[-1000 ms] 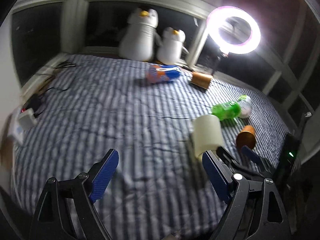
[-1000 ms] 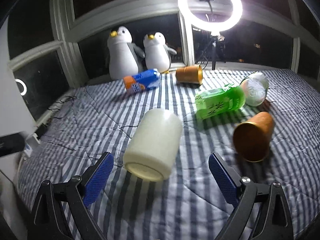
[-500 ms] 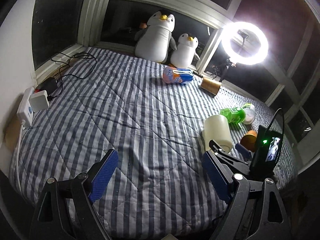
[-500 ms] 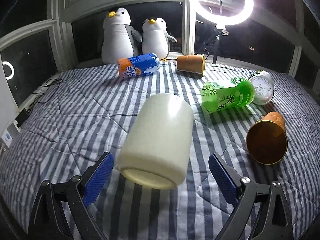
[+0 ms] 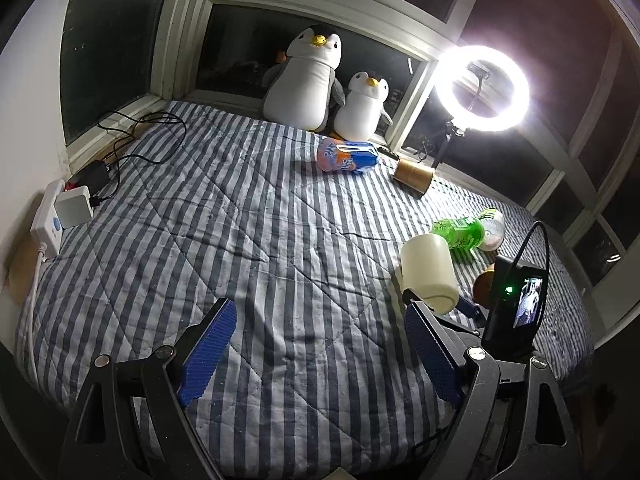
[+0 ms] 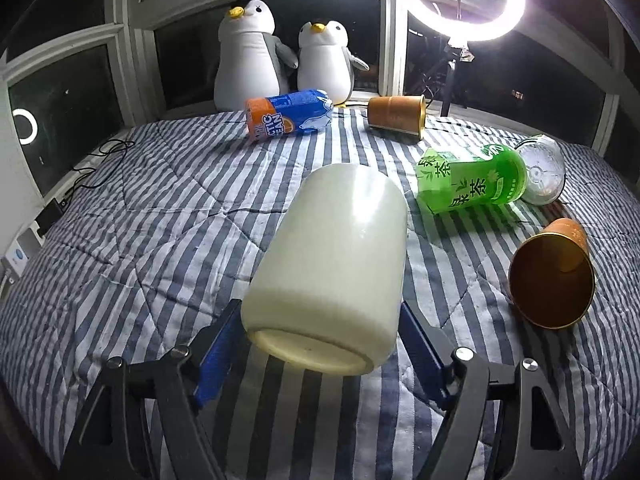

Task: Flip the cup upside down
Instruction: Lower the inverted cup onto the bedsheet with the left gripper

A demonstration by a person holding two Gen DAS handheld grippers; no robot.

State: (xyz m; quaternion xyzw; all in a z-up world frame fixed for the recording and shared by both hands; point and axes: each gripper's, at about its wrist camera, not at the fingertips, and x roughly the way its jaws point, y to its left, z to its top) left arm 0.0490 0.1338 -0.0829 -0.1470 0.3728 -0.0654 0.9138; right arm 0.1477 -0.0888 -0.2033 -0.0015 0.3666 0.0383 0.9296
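**Right claw closed on white cup; left claw wide and idle**

Left gripper [image 5: 316, 354]: jaws spread wide, nothing between them, over the striped quilt [image 5: 248, 248]. Ahead and to its right, the white cup [image 5: 428, 270].

Right gripper [image 6: 320, 354]: blue pads pressed on both sides of the white cup [image 6: 332, 256], which lies tilted between them, one flat end toward the camera. Far ahead-left, a blue-orange can [image 6: 288, 120]. Ahead-right, a green bottle [image 6: 472, 184]. Right of the claw, a copper cup [image 6: 554, 278] on its side.

Dim night room, glaring ring light [image 5: 482, 89] at back, sharp focus, fisheye-bent dark edges.
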